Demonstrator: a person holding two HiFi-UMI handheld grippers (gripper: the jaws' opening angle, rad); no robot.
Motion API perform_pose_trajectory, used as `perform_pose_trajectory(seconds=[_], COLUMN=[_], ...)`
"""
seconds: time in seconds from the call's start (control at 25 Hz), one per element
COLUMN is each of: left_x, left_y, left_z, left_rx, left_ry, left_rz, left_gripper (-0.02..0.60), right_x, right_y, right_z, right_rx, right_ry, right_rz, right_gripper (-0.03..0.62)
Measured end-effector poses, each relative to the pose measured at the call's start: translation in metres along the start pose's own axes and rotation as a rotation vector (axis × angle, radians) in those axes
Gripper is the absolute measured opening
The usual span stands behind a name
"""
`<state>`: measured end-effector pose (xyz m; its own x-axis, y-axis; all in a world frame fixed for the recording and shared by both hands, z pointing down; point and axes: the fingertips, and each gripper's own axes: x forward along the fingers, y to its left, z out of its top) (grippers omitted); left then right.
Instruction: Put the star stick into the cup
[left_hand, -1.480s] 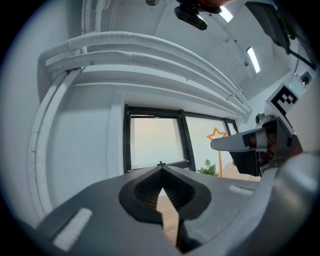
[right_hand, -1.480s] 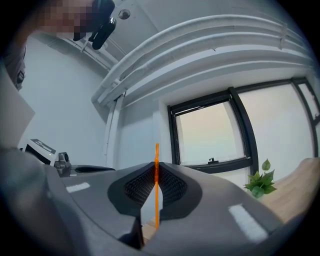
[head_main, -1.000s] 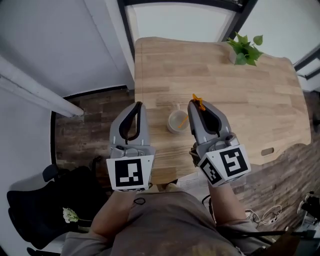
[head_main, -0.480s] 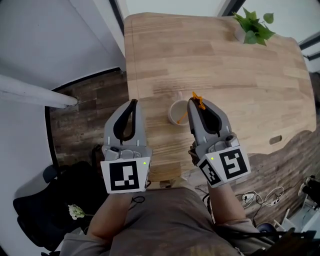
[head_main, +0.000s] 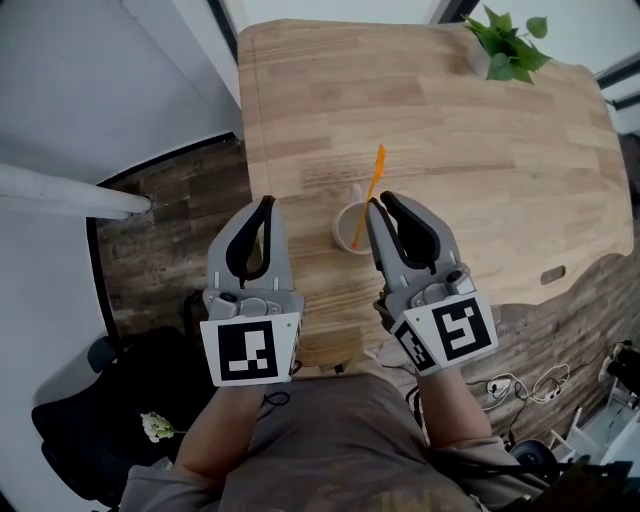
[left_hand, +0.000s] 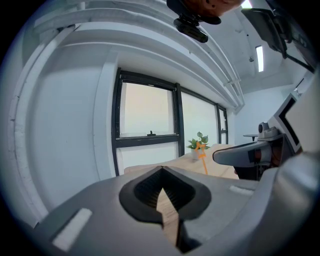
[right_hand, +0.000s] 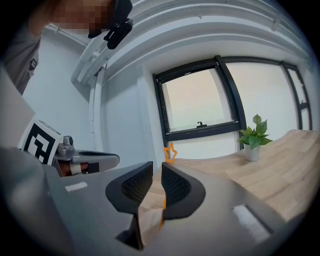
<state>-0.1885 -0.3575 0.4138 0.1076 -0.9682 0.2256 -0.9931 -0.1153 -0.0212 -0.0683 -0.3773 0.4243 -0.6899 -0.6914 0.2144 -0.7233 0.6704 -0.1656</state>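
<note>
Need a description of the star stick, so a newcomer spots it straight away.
On the wooden table, near the edge closest to the camera, stands a small pale cup. The star stick is the thin orange rod leaning out of it, tipped with a star outline: the only orange thing there.

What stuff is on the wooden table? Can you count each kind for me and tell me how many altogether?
cup: 1
star stick, orange, leaning in the cup: 1
potted plant: 1
Total on the table: 3
</note>
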Motion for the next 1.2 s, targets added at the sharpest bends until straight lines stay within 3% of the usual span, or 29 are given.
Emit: perform_pose_trajectory(seconds=[0.52, 0.84, 1.2], left_x=[-0.01, -0.042, -0.075], left_y=[-0.015, -0.033, -0.041], left_z=[0.024, 0.083, 0.157], left_rx=[0.014, 0.057, 0.108], left_ry=[-0.056, -0.175, -0.344], left_rz=[-0.006, -0.011, 0.007], left_gripper=[0.0, 0.0, 0.0], right_x=[-0.02, -0.058, -0.089], right_y=[0.001, 0.011, 0.027], right_z=[0.021, 0.092, 0.159], right_rx=[-0.023, -0.091, -0.192], right_ry=[-0.044, -0.188, -0.32], right_rz=[-0.005, -0.036, -0.058], right_gripper=[0.077, 0.025, 0.023])
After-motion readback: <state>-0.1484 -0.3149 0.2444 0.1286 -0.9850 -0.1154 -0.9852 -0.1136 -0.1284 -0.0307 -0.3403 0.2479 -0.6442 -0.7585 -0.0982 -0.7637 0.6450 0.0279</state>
